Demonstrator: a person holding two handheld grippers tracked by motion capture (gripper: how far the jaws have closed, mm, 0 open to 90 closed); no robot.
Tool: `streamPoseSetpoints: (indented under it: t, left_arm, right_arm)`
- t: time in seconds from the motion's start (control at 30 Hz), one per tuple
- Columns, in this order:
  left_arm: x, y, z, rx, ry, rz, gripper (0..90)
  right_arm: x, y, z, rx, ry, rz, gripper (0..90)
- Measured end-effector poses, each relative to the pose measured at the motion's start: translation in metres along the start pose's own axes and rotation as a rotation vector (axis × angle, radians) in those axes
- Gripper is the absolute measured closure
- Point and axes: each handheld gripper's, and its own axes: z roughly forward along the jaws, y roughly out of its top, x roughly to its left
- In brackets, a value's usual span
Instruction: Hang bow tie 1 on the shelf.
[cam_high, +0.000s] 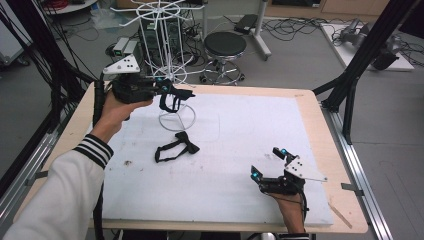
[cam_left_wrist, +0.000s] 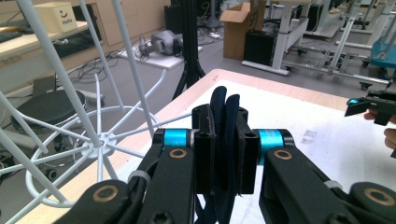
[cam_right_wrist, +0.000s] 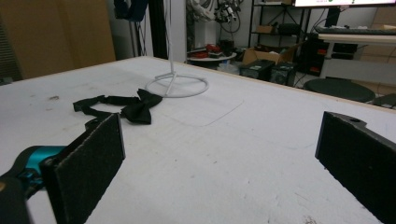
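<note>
Two black fabric bow ties in play. One, a dark bow tie with strap (cam_high: 172, 100), is clamped between the jaws of the left gripper (cam_high: 175, 95), held up above the table beside the white wire display rack (cam_high: 165, 45); in the left gripper view the fabric (cam_left_wrist: 224, 126) sits pinched tight between the pads, rack spokes (cam_left_wrist: 100, 140) just to one side. Strap loop dangles over the rack's ring base (cam_high: 177, 117). Second black bow tie (cam_high: 176, 146) lies flat on the white foam mat (cam_high: 240, 165), near the ring base, well apart from the right gripper (cam_high: 270, 162). Right gripper rests low near the mat's front edge, jaws spread wide, nothing between the pads (cam_right_wrist: 88, 168). Mat sits on a light wooden table (cam_high: 320, 130).
</note>
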Motion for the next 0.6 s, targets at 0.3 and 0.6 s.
streamPoseSetpoints:
  t: [0.3,0.6]
  left_arm:
    - [0.007,-0.002,0.005,0.013,0.018,-0.011,81.1]
    - [0.009,-0.004,0.011,0.026,0.025,-0.019,80.4]
  right_arm:
    - [0.002,0.0,0.003,-0.03,-0.023,-0.014,0.6]
    - [0.003,-0.013,0.001,-0.081,-0.052,-0.038,0.6]
